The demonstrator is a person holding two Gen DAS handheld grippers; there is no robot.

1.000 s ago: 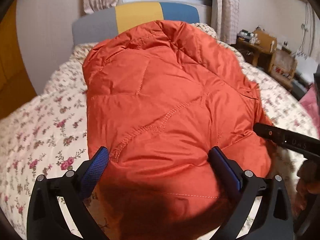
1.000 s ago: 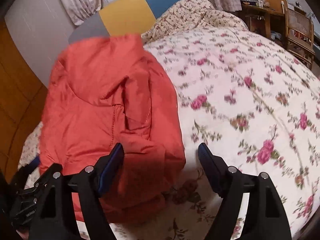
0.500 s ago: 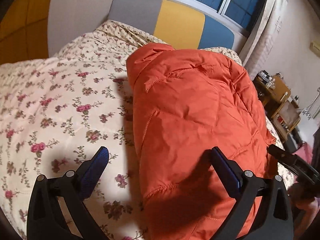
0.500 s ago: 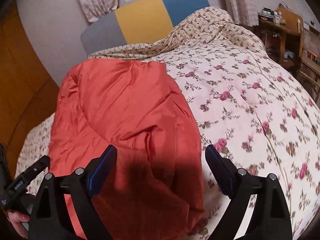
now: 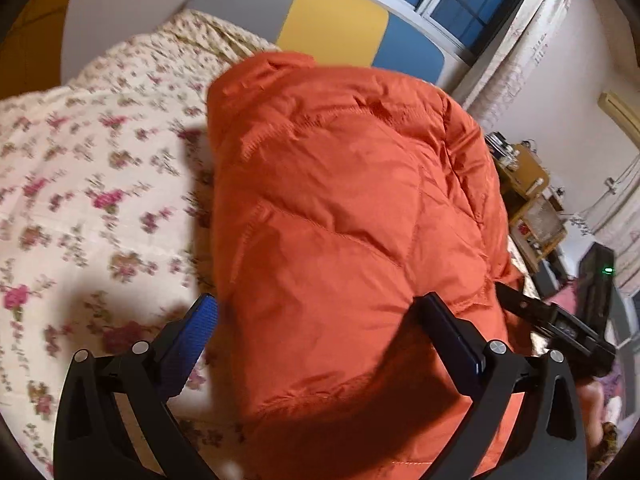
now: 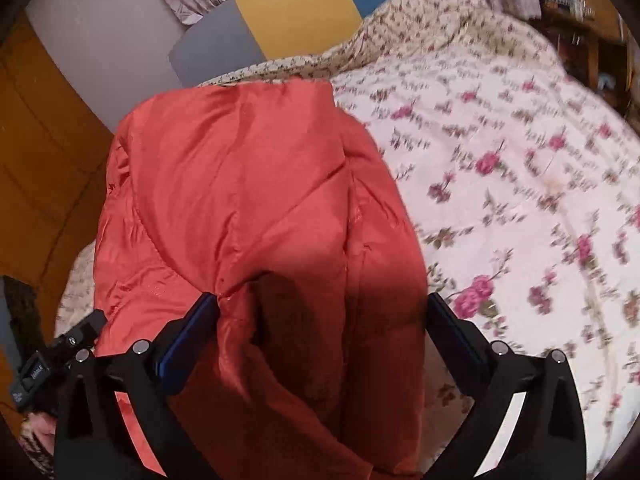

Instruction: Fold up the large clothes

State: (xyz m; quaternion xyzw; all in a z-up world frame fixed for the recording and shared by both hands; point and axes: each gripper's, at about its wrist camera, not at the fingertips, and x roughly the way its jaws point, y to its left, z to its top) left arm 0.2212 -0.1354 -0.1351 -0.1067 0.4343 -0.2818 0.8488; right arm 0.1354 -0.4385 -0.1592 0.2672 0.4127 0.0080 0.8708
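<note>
An orange quilted puffer jacket (image 5: 340,216) lies folded in a long bundle on the floral bedspread (image 5: 88,200). My left gripper (image 5: 320,320) is open and hovers over the jacket's near end, which lies between its spread fingers. In the right wrist view the same jacket (image 6: 248,208) runs from the near edge toward the headboard. My right gripper (image 6: 320,316) is open, its fingers spread over the jacket's near end. Each gripper shows at the edge of the other's view: the right one (image 5: 560,328), the left one (image 6: 60,356).
A grey, yellow and blue headboard (image 5: 328,28) stands at the far end of the bed under a window. Wooden furniture (image 5: 528,200) with small items stands at the right of the bed. A wooden wall panel (image 6: 36,152) is at the left. The floral bedspread (image 6: 520,184) spreads to the right.
Both grippers stayed open and moved around the jacket's near end. The left one swung left, then back over the jacket. The right one shifted left until the jacket lay between its fingers.
</note>
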